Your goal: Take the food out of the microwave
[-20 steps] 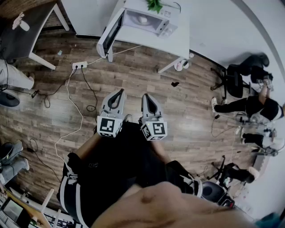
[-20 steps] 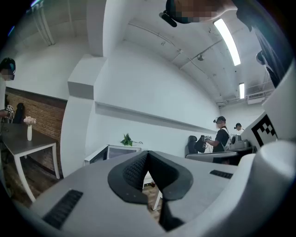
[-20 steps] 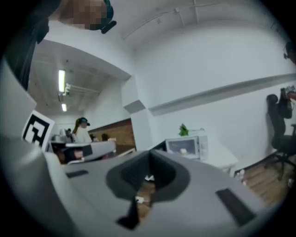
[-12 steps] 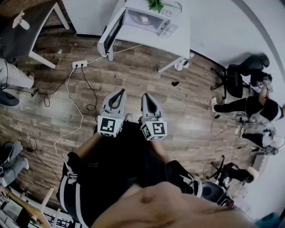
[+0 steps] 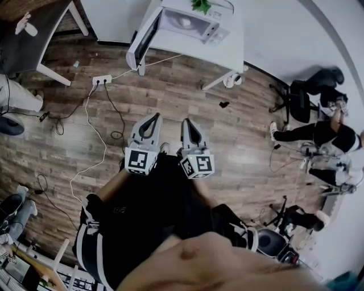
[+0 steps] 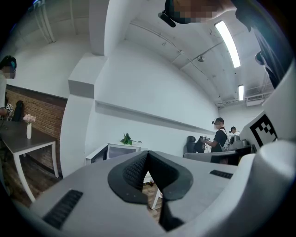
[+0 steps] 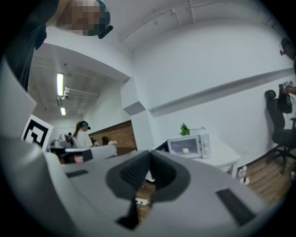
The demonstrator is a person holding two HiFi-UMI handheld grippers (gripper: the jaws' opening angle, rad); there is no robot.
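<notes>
A white microwave [image 5: 190,21] stands on a white table [image 5: 227,52] at the far end of the room, with its door [image 5: 142,44] swung open to the left. A pale piece of food [image 5: 185,22] lies inside it, and a small green plant [image 5: 198,5] sits on top. Both grippers are held side by side at waist height, well short of the table. My left gripper [image 5: 153,116] is shut and empty, and so is my right gripper [image 5: 186,121]. The right gripper view shows the microwave [image 7: 188,145] and the food [image 7: 185,150] beyond the shut tips [image 7: 150,152]. In the left gripper view the microwave [image 6: 121,151] is small behind the shut tips [image 6: 147,153].
A power strip [image 5: 102,83] with cables trailing across the wood floor lies between me and the table. A dark table [image 5: 34,42] stands at the left. An office chair [image 5: 304,99] and seated people [image 5: 318,135] are at the right.
Both grippers keep the same pose and stay shut. The head view has shifted only slightly, and the microwave sits a little higher in the picture.
</notes>
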